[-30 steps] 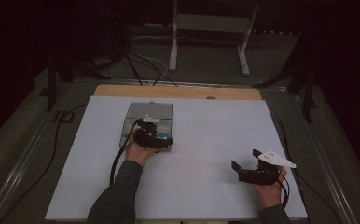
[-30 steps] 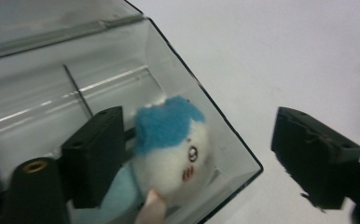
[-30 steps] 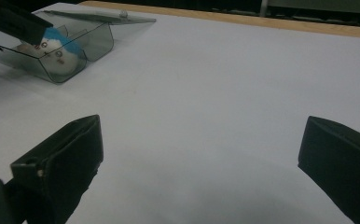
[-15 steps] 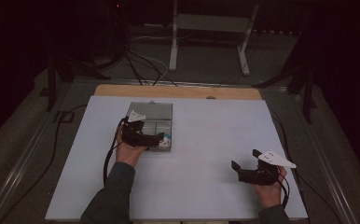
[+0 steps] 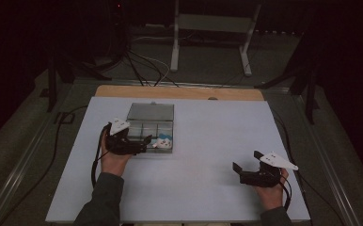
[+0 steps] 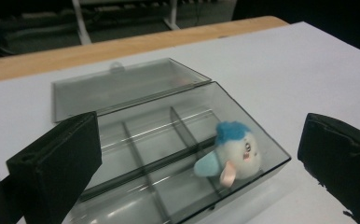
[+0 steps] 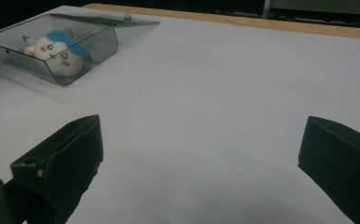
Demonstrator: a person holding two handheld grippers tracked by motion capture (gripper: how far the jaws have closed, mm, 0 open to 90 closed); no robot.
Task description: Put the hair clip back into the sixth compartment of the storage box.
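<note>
The left tool (image 5: 144, 142) has just been spreading its jaws, nothing between them, beside the open clear box (image 6: 169, 140) so the little blue-and-white plush (image 6: 231, 151) sits free in its corner compartment, while the right tool (image 5: 238, 170) waits spread and empty on the white surface (image 5: 208, 141), well apart.

Now drawn back off the clear box (image 5: 150, 133) toward its left edge: left hand-held gripper (image 5: 144, 142), jaws just opened wide and empty. Left lying in the box's right front compartment: plush toy (image 5: 164, 141).
</note>
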